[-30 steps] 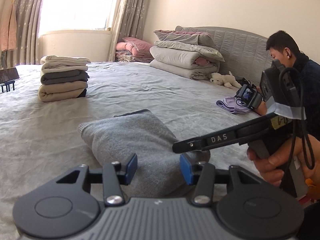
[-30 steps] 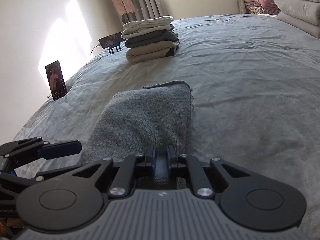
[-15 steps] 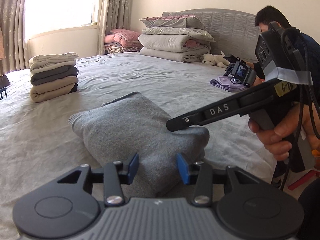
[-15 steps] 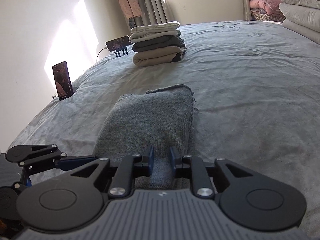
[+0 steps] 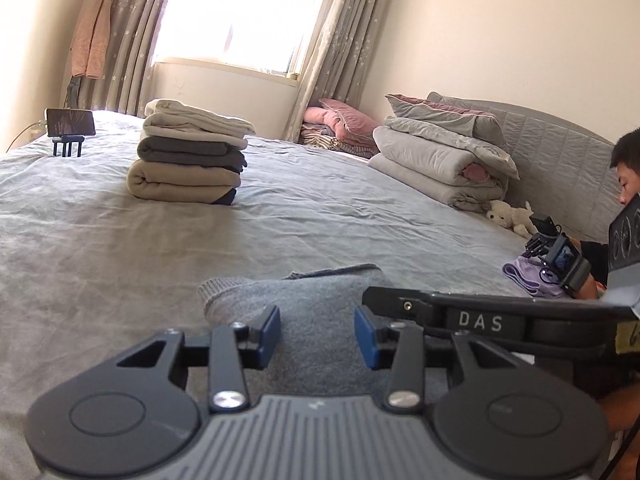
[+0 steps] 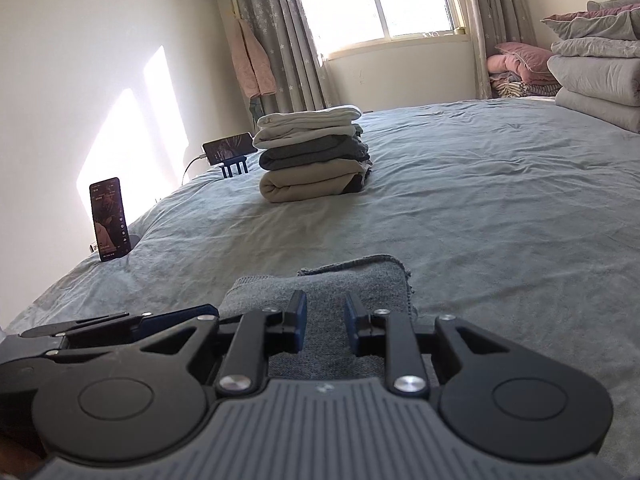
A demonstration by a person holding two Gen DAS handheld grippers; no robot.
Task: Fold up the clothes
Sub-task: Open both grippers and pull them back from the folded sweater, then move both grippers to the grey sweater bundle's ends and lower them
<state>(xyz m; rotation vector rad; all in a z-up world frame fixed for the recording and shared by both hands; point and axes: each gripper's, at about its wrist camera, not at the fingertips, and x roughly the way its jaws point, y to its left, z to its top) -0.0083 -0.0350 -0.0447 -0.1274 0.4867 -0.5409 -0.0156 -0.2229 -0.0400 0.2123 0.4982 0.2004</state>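
Observation:
A folded grey knit garment (image 5: 320, 292) lies on the grey bedsheet (image 5: 120, 240) just ahead of both grippers. My left gripper (image 5: 316, 316) hovers low at its near end. Its blue pads (image 5: 270, 330) stand apart and are closing, with the knit showing in the gap and not pinched. My right gripper (image 6: 325, 300) sits over the same near edge (image 6: 360, 280), jaws parted and clear of the cloth. Its black finger (image 5: 440, 308) crosses the left wrist view at the right. The left gripper (image 6: 120, 320) shows at the lower left of the right wrist view.
A stack of folded clothes (image 5: 188, 156) (image 6: 312, 152) stands farther up the bed. Two phones on stands (image 6: 110, 220) (image 5: 70, 122) sit at the left edge. Piled bedding (image 5: 440, 156) and a plush toy (image 5: 510, 216) lie by the headboard. A person (image 5: 624, 176) works a purple cloth (image 5: 528, 278) there.
My right gripper, shut on the grey garment's near edge a second ago, has opened and let it go. Both grippers have sunk lower and swung left. The left jaws have narrowed a little.

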